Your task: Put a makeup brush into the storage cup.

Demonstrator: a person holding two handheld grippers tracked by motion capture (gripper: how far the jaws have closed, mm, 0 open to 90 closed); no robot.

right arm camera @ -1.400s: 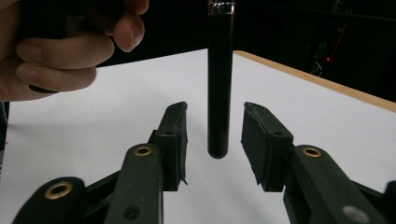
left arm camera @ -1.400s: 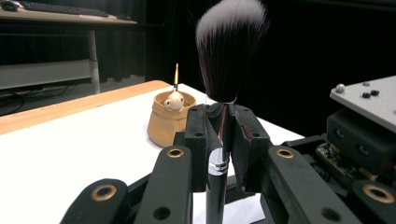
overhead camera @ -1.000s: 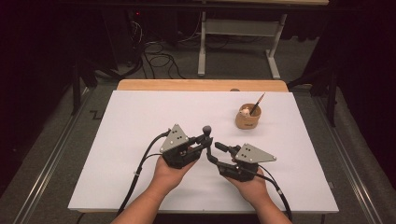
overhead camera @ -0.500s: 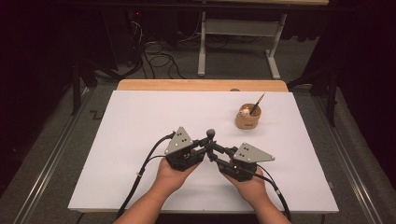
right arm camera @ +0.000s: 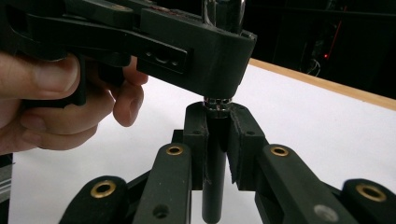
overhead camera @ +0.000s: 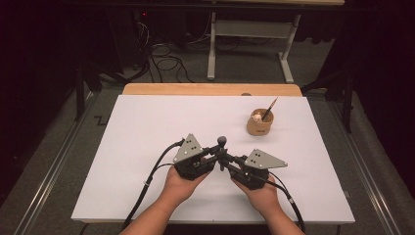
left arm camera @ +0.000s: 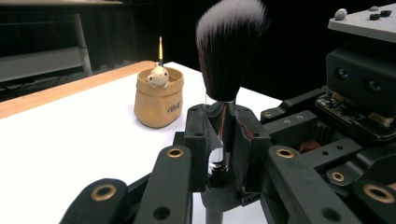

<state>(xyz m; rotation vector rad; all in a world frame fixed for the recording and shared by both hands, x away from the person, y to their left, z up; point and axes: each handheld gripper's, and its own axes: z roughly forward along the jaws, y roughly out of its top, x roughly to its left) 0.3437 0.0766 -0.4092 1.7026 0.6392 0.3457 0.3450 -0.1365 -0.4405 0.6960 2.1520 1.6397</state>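
We have both sets of jaws closed on one makeup brush (left arm camera: 226,60), held upright between the two tools. The left gripper (left arm camera: 223,140) clamps the chrome ferrule just under the bristles; the dark, white-tipped tuft stands above its jaws. The right gripper (right arm camera: 215,140) clamps the black handle directly below, and the left gripper's jaws sit on top of the right's, nearly touching. Below the right jaws the handle end hangs free over the white table (overhead camera: 147,147).

We judge this a hand-over, with the brush shared between two grips. To do it well, we release one pair of jaws fully before the other moves, keep the brush vertical, and avoid twisting the two grips against each other, since the chrome is slick.

Beyond the left jaws, ahead and to the left, stands the tan holder (left arm camera: 159,100) with a small bear figure at its rim and a thin brush (overhead camera: 269,108) in it, well apart.
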